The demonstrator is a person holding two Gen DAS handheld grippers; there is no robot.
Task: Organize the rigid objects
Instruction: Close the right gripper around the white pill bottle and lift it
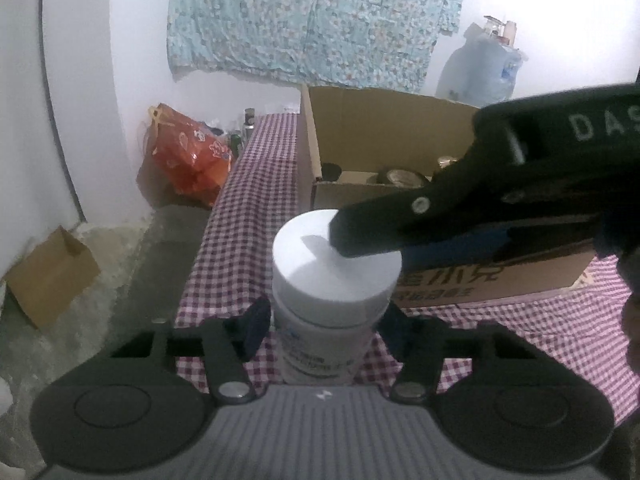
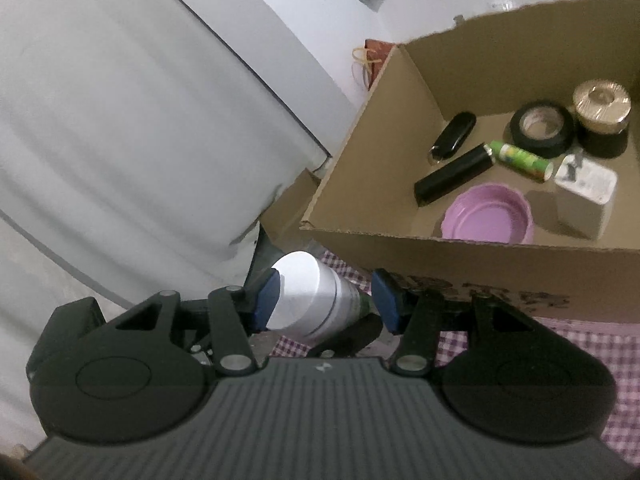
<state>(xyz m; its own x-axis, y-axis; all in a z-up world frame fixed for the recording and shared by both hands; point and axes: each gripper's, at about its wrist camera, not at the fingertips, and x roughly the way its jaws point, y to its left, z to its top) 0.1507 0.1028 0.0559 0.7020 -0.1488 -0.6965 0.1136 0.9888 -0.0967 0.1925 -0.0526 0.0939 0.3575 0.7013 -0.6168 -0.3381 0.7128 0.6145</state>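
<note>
My left wrist view: close, angled down over white-capped jar (image 1: 335,258). My right wrist view: steeper, nearer cardboard box (image 2: 460,256). Both share these.

One white-capped jar (image 1: 336,276). One cardboard box (image 2: 472,256) holding seven items: two black cases (image 2: 454,136), one tape roll (image 2: 542,124), one green tube (image 2: 520,158), one pink lid (image 2: 488,216), one gold-lidded jar (image 2: 602,110), one white block (image 2: 584,196).

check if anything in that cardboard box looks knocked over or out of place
Mostly loose clutter. In the cardboard box, the green tube and the black stick lie on their sides at angles, and the purple lid sits upside down with no container under it. Nothing looks spilled or broken.
</note>
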